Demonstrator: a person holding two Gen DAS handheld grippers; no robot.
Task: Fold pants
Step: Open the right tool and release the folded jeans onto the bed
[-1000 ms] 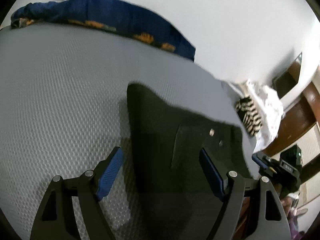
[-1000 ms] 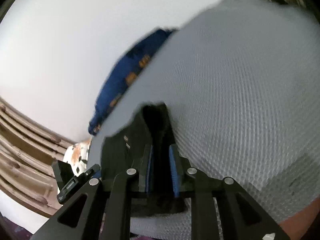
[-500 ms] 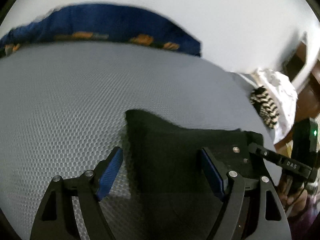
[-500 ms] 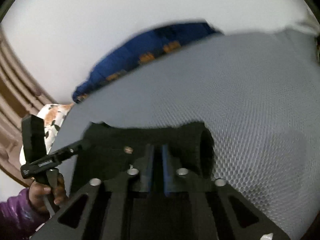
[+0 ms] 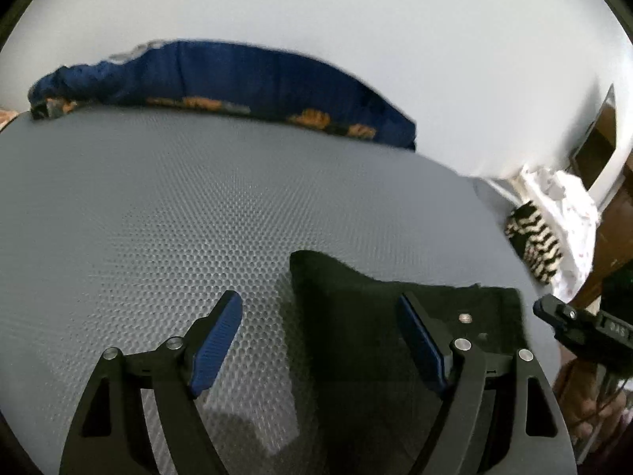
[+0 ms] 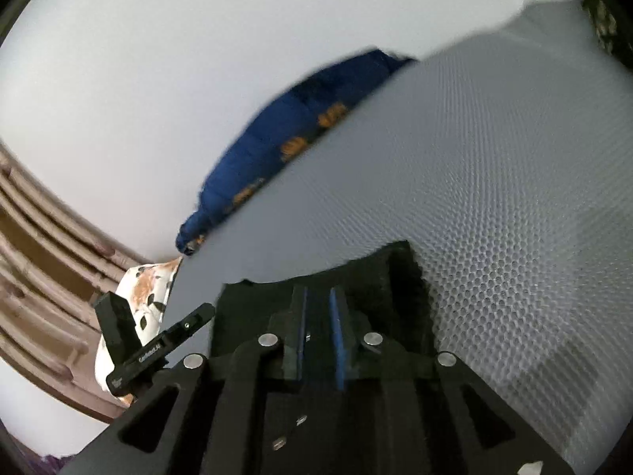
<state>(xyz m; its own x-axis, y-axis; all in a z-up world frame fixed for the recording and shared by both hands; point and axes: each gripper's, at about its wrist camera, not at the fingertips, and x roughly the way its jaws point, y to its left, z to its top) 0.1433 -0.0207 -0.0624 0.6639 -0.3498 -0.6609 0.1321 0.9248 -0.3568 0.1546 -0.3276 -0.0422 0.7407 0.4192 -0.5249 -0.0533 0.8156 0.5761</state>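
Note:
The black pants lie folded on the grey honeycomb mat; a metal button shows near their right edge. My left gripper is open and empty, its jaws wide apart over the left edge of the pants. In the right wrist view my right gripper has its blue pads slightly apart, with the black pants lying under and between them. Whether the pads still pinch cloth is unclear. The other gripper's body shows at the right edge of the left view.
A blue blanket with orange print lies along the mat's far edge by the white wall. A zebra-striped cloth and white fabric sit at the right. Wooden furniture stands at the left of the right view.
The pants went from hanging upright to lying flat on the mat. The right gripper's pads have parted slightly. The left gripper stayed open and shifted left of the pants.

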